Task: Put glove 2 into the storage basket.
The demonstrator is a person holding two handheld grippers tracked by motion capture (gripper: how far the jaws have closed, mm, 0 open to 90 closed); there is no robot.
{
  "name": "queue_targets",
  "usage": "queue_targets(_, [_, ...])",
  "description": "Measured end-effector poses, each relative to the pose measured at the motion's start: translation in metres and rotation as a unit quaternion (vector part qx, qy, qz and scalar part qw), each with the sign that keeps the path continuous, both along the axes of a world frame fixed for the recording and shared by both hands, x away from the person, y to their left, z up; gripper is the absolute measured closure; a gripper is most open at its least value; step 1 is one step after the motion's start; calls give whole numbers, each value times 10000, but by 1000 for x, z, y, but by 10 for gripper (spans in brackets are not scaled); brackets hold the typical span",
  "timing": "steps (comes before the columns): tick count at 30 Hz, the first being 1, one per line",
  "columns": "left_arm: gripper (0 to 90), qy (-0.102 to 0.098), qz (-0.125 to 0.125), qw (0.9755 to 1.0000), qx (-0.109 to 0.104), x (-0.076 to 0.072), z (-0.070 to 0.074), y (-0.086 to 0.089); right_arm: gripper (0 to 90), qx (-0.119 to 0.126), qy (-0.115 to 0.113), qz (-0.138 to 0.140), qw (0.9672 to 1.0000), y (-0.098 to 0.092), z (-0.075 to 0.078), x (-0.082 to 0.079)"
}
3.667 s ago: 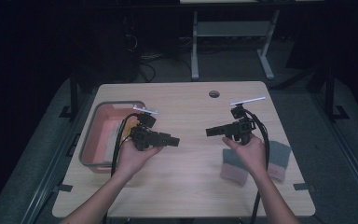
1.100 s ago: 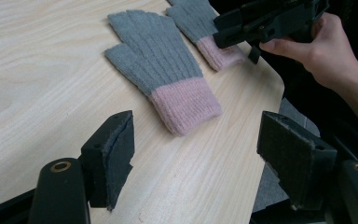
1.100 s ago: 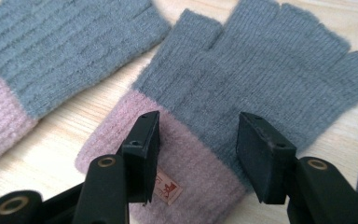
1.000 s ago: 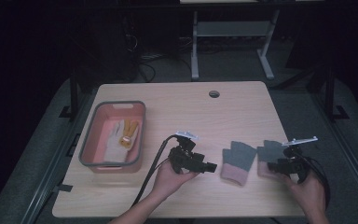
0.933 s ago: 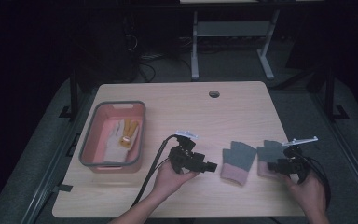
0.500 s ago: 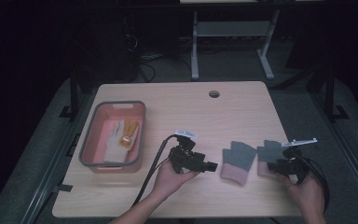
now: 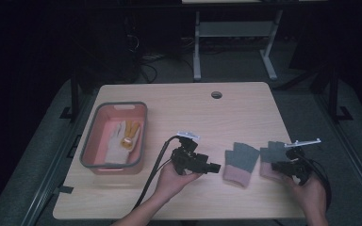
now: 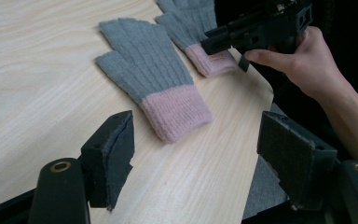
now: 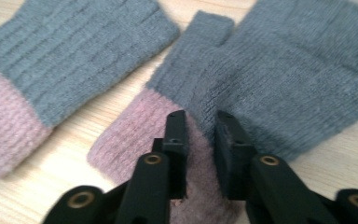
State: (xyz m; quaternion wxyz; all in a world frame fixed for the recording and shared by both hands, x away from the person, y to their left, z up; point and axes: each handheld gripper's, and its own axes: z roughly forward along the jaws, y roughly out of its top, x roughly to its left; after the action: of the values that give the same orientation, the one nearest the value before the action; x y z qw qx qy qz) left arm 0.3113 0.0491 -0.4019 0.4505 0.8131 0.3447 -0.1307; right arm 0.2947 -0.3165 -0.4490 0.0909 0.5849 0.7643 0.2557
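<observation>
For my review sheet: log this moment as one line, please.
right gripper: jaws just closing, pinching cuff of right-hand grey knit glove with pink cuff | left gripper: open, holds nothing | second matching glove: flat on table

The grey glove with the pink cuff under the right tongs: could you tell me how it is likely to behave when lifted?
Probably floppy: the glove is soft ribbed knit lying flat on the table, so it should drape from the pinched spot. Likely light and not slippery, given its fuzzy surface. The right tongs, just closing, pinch a small fold near the cuff, so only that layer may rise first.
</observation>
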Motion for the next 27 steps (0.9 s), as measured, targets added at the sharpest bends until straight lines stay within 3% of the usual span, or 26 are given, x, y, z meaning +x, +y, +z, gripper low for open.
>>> queue_targets(15, [259,-2,32,10000,8,0,0,1,817,73,-108,-56,9999,1,7,-5])
queue_targets(27, [258,-16,49,10000,44,0,-2,1,816,250,-425,-5,9988,8,29,-16])
